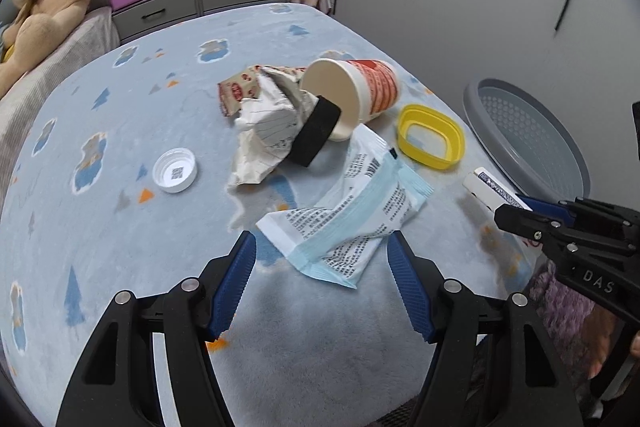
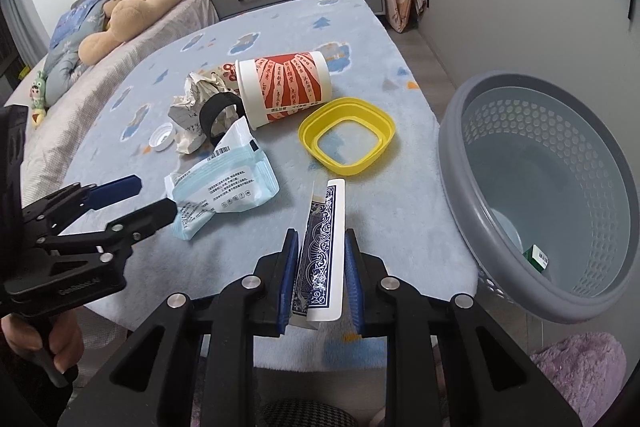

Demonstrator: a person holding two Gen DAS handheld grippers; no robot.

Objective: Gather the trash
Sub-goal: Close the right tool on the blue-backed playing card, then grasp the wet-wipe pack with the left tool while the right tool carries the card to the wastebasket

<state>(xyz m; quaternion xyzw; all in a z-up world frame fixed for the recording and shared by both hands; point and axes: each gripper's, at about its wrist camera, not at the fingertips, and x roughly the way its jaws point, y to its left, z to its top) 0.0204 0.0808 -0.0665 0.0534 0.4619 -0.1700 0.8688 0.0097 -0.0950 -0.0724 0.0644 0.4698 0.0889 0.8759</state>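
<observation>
The right gripper pinches a flat blue-patterned card box with white edges between its blue pads, the box standing on edge and poking forward toward twelve o'clock, lifted clear of the pale blue fleece blanket. It looks light and stiff, though thin card could crush or swivel under a hard squeeze; the hold across its broad faces near the lower end seems sound. The grey perforated plastic basket sits at about two o'clock in the right wrist view, just off the blanket's edge, with a small green carton already lying inside. The left gripper hangs with its fingers spread and nothing between them, a crinkled white-and-light-blue plastic wrapper just ahead of it at twelve o'clock. That wrapper should be limp, slick and nearly weightless, so a bunched fold near its middle is the best place to nip. Beyond lie a tipped red-and-white paper cup, a black foam ring, crumpled white paper, a yellow plastic ring lid and a white bottle cap.
</observation>
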